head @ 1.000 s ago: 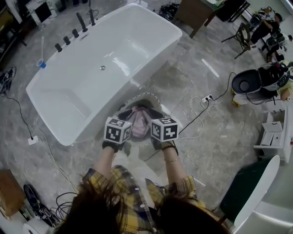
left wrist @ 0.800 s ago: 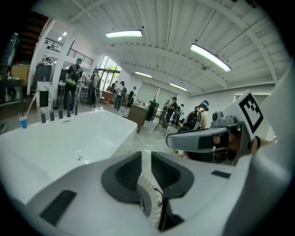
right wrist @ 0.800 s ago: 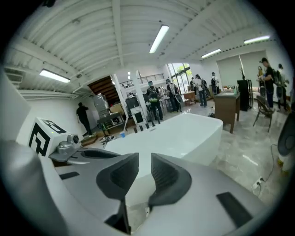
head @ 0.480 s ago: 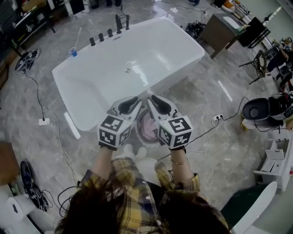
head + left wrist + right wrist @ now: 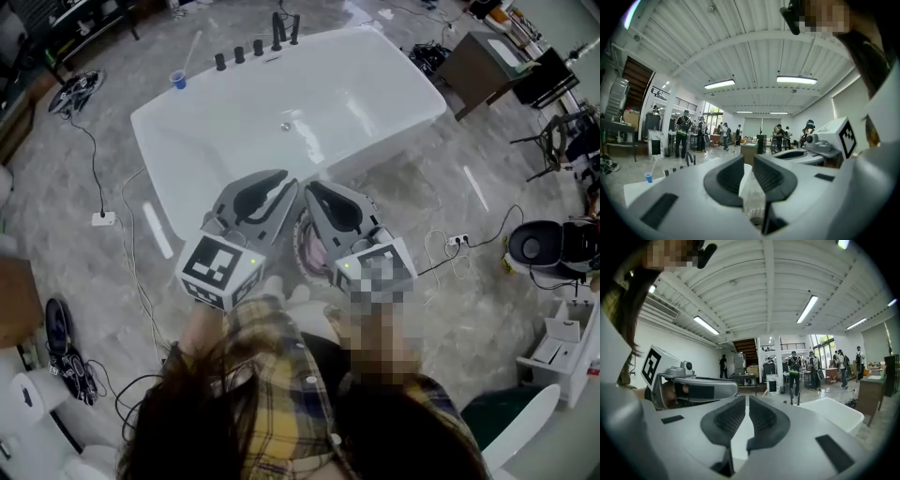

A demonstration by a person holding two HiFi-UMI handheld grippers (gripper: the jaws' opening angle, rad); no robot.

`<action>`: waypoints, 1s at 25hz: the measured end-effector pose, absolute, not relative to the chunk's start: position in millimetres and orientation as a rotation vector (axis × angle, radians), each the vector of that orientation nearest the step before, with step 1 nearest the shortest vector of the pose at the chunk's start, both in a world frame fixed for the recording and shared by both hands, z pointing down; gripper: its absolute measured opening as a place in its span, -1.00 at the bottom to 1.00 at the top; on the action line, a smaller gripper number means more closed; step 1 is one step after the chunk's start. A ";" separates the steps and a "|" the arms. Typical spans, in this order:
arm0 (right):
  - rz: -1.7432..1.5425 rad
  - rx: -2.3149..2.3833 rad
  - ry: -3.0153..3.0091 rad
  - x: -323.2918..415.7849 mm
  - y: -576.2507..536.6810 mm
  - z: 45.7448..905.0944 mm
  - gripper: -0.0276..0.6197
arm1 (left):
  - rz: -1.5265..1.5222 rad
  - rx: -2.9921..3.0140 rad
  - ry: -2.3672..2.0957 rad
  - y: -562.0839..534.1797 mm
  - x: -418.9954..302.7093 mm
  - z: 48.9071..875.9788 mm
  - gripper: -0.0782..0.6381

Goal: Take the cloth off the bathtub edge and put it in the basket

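Observation:
A pink cloth [image 5: 317, 251] lies inside the white frilled basket [image 5: 300, 242] on the floor, beside the white bathtub [image 5: 281, 103]. Both grippers are held high above the basket, side by side and pointing level toward the tub. My left gripper [image 5: 287, 182] has its jaws almost together, with a thin slit and nothing in it; through the slit in the left gripper view [image 5: 748, 166] only the tub shows. The jaws of my right gripper [image 5: 308, 187] have just been closing and now stand shut and empty, as the right gripper view [image 5: 747, 404] shows.
Black tap fittings [image 5: 258, 47] and a blue cup [image 5: 178, 81] sit at the tub's far rim. Cables and a socket block [image 5: 103, 218] lie on the floor at left, another socket block [image 5: 453, 241] at right. A dark table [image 5: 487, 61] stands beyond. Several people stand far off.
Both grippers have risen from the basket toward the camera and turned from pointing down to level. The right jaws have narrowed. The pink cloth stays in the basket.

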State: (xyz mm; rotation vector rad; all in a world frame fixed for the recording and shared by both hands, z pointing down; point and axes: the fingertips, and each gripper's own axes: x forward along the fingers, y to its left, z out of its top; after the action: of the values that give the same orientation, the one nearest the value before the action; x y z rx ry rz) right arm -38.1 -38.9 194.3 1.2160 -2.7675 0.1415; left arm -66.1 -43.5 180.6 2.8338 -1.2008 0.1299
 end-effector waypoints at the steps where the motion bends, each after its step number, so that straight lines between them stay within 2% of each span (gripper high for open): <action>1: 0.133 1.223 -2.772 -38.1 -38.3 190.6 -0.81 | 0.122 2.833 -1.197 -41.2 -67.7 179.1 -0.59; 8: 0.120 1.252 -2.774 -35.4 -35.6 179.4 -0.87 | 0.115 2.834 -1.164 -30.4 -71.1 183.4 -0.65; 25: 0.117 1.304 -2.738 -14.9 -36.3 177.8 -0.87 | 0.075 2.879 -1.113 -30.1 -48.4 175.5 -0.72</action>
State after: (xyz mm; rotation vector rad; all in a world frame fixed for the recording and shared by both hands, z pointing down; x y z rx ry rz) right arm -14.9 -36.3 177.8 1.3038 -2.7376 0.1168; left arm -48.4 -30.1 175.5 2.8792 -1.1132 0.0753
